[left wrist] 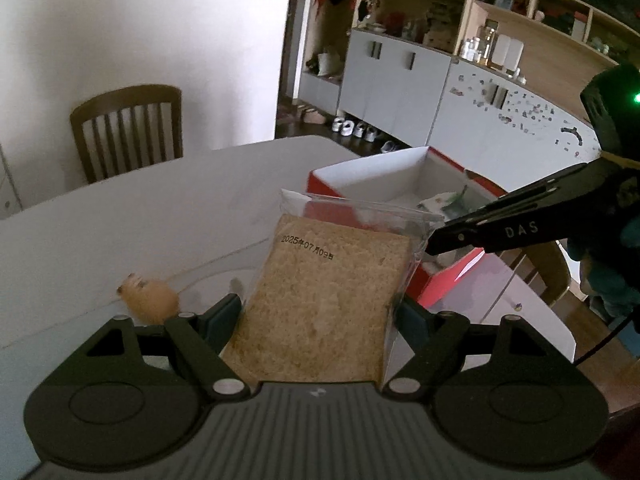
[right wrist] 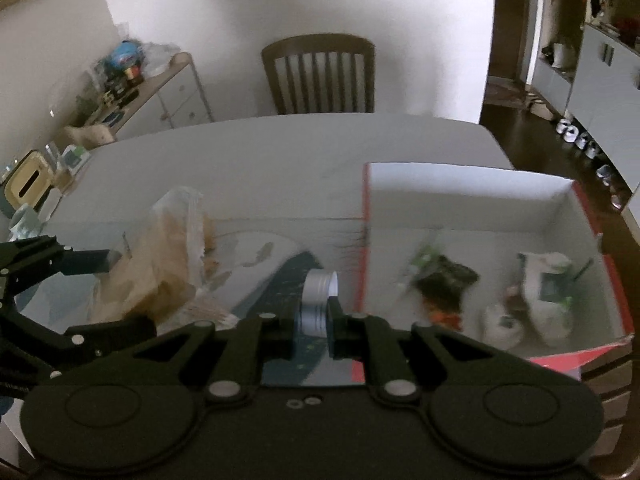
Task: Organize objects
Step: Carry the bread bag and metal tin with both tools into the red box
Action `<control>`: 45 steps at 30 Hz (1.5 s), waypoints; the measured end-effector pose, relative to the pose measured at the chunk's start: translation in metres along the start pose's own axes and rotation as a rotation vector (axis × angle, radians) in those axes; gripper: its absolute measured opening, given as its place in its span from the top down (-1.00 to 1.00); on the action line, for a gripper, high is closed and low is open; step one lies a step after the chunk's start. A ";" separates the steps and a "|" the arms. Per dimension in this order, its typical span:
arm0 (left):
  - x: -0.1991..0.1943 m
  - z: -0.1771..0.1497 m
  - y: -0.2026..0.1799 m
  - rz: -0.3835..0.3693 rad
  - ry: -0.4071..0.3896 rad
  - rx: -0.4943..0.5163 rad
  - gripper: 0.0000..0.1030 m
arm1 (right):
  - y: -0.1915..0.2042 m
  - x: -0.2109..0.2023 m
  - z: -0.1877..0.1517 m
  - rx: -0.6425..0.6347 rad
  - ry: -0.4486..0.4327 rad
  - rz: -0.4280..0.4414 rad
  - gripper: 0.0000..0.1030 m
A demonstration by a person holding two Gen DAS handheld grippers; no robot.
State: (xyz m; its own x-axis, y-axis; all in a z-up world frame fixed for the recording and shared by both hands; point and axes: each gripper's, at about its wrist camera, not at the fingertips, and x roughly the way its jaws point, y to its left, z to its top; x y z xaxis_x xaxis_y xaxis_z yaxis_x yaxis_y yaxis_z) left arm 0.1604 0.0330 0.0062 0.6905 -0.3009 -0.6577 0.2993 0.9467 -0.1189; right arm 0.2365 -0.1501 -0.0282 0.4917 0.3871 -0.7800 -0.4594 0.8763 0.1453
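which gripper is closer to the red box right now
Right. The right gripper, shut on a silver tin, sits just beside the red box's near wall. The left gripper, shut on bagged bread, is farther back over the table.

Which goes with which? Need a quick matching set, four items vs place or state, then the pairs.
1. bagged bread slice
2. silver tin
3. red box
4. small bun

A. loose on the table
B. open, items inside
C. in the left gripper
D. in the right gripper

Pairs: 1-C, 2-D, 3-B, 4-A
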 end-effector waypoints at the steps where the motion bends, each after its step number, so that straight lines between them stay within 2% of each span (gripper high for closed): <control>1: 0.003 0.004 -0.006 0.000 -0.001 0.005 -0.60 | -0.006 -0.002 0.000 0.002 -0.005 -0.005 0.77; 11: 0.044 0.044 -0.063 -0.008 -0.009 0.069 -0.60 | -0.068 -0.018 -0.005 0.022 -0.032 -0.020 0.77; 17: 0.083 0.074 -0.095 -0.019 0.024 0.076 -0.60 | -0.101 -0.017 -0.010 0.033 -0.033 -0.024 0.77; 19: 0.097 0.084 -0.106 -0.006 0.024 0.107 -0.60 | -0.111 -0.015 -0.010 0.034 -0.032 -0.026 0.77; 25: 0.142 0.101 -0.123 0.022 0.058 0.103 -0.60 | -0.138 -0.008 -0.011 0.031 -0.024 -0.042 0.77; 30: 0.174 0.110 -0.129 0.062 0.089 0.128 -0.60 | -0.159 0.006 -0.009 0.046 -0.007 -0.044 0.77; 38: 0.228 0.106 -0.129 0.119 0.205 0.130 -0.60 | -0.179 0.036 -0.009 0.040 0.044 -0.057 0.77; 45: 0.253 0.100 -0.129 0.150 0.280 0.144 -0.60 | -0.183 0.054 -0.014 0.031 0.092 -0.035 0.77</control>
State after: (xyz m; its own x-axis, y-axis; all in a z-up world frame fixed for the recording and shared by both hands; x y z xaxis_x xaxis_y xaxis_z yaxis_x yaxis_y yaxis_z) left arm 0.3627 -0.1769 -0.0704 0.5323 -0.0972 -0.8410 0.3116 0.9462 0.0879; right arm 0.3370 -0.2940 -0.1057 0.4366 0.3291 -0.8373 -0.4191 0.8979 0.1344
